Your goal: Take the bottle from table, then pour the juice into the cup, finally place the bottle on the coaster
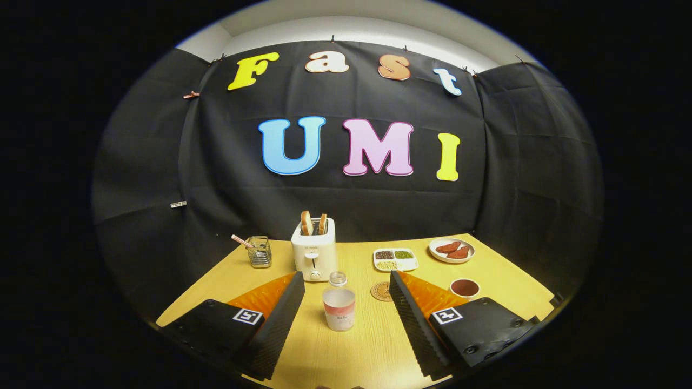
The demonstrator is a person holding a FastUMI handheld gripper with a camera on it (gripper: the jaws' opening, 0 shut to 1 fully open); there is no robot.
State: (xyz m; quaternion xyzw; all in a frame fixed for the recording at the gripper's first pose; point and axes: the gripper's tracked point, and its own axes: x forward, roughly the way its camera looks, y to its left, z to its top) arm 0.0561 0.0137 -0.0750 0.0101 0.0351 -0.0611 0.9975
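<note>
— Where's the bottle (339, 302) right now?

— Standing upright on the wooden surface (503, 275), between the two fingers of the gripper (346, 286) but touching neither. It has a clear cap and a pale body with a reddish band low down.

— So what are the jaws doing?

— Spread wide apart, holding nothing. One finger sits on each side of the bottle with bare wood showing in between.

— And the cup?

— A small cup (465, 288) with dark contents stands off to the right, just beyond the right finger.

— The coaster?

— A round coaster (381, 291) lies flat just right of the bottle, partly hidden by the right finger's inner edge.

— Anything else out there?

— Beyond the bottle, a white toaster (313, 254) with two slices of bread sticking up. Left of it, a wire holder (260, 252) with a pink-handled thing leaning out. To the right of the toaster, a divided tray (396, 260) of grains, and farther right a plate (452, 250) with reddish pieces of food.
</note>
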